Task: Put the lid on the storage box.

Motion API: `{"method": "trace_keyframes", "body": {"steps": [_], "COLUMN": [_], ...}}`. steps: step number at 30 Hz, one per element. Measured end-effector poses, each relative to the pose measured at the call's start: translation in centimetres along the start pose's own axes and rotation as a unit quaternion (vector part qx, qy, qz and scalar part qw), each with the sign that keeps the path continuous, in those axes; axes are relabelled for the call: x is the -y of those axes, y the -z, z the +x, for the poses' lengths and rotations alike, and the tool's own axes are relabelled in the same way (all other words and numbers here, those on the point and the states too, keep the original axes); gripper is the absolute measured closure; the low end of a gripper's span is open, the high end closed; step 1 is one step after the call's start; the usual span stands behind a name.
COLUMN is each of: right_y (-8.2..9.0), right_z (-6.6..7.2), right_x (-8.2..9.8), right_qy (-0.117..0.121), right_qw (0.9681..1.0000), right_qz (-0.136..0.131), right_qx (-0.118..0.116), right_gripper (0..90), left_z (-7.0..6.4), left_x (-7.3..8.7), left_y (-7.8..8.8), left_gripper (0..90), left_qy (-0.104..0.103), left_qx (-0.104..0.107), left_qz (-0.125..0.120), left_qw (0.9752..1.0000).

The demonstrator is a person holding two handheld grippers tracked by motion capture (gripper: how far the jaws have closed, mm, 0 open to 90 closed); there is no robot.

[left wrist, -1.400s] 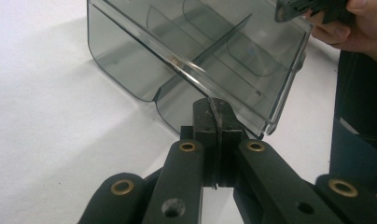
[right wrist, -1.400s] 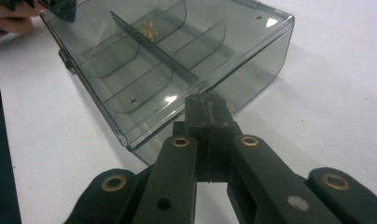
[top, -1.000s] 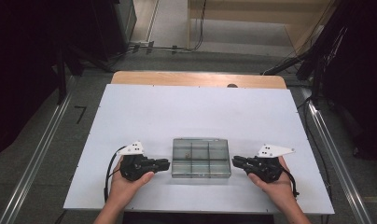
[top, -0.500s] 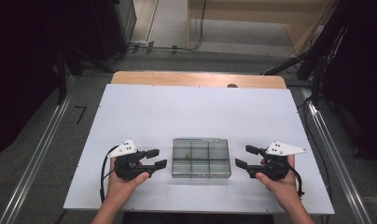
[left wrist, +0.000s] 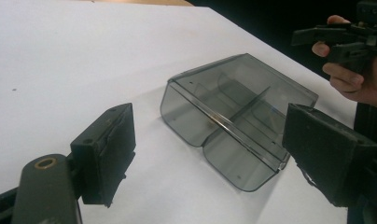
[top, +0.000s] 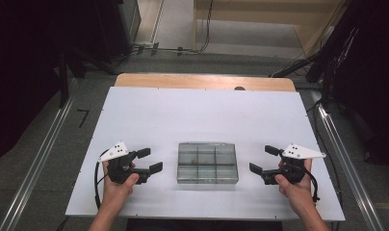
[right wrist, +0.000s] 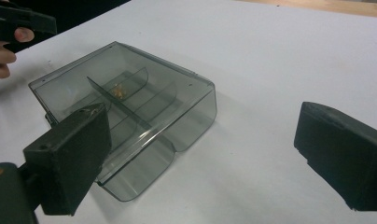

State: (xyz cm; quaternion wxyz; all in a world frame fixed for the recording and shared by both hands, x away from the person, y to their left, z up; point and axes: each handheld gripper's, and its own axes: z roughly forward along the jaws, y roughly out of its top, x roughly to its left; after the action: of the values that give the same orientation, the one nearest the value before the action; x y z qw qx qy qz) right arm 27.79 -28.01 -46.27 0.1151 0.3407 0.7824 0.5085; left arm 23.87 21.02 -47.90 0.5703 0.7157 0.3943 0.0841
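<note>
**Beside the box, both grippers wide and empty**

On the white table (top: pixel 135 110) the smoky clear box (top: pixel 207 162) lies flat, lid shut, between the left gripper (top: pixel 151 160) and right gripper (top: pixel 263 160) — each just beside an end, not touching. Both jaw pairs have just been opening and stand wide, nothing between them. The risk, I judge: slick plastic slipping, or one-sided pinching skewing the box (small bits inside could scatter).

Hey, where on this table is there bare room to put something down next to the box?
Most of the white table is bare: the whole far half beyond the clear box, up to the wooden strip. The near strip in front of the box is free but narrow. It is tight beside the box, where the open left gripper and open right gripper sit apart from it.
</note>
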Motion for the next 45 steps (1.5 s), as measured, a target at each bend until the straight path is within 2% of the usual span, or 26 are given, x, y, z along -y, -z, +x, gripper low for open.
{"method": "trace_keyframes", "body": {"steps": [4,10,14,19,23,37,45], "right_y": [0.3,0.8,1.0,1.3,1.6,3.1,3.6], "right_z": [-0.4,-1.2,-1.8,-2.5,-3.2,-5.8,-6.7], "right_x": [0.1,0.3,0.5,0.8,1.1,2.3,2.9], "right_qy": [-0.001,-0.006,-0.007,-0.007,-0.013,-0.031,-0.028], "right_qw": [1.0000,0.9999,0.9998,0.9998,0.9995,0.9985,0.9984], "right_qz": [-0.004,-0.008,-0.011,-0.011,-0.012,-0.021,-0.017], "right_qx": [0.000,0.008,0.013,0.018,0.026,0.042,0.046], "right_gripper": [0.0,0.0,0.0,0.0,0.0,0.0,0.0], "left_z": [0.3,1.3,2.0,2.5,2.9,4.3,4.8], "left_x": [0.0,0.1,0.4,0.8,0.9,1.8,2.1], "left_y": [0.4,1.5,2.1,2.5,2.8,4.0,4.4], "left_gripper": [11.6,1.7,1.6,0.0,0.0,0.0,0.0], "left_qy": [-0.004,0.002,0.003,-0.015,-0.021,-0.027,-0.024], "left_qx": [-0.005,-0.001,-0.012,-0.023,-0.029,-0.052,-0.059], "left_qz": [-0.003,-0.021,-0.025,-0.025,-0.030,-0.034,-0.034], "left_qw": [1.0000,0.9998,0.9996,0.9993,0.9989,0.9977,0.9974]}}
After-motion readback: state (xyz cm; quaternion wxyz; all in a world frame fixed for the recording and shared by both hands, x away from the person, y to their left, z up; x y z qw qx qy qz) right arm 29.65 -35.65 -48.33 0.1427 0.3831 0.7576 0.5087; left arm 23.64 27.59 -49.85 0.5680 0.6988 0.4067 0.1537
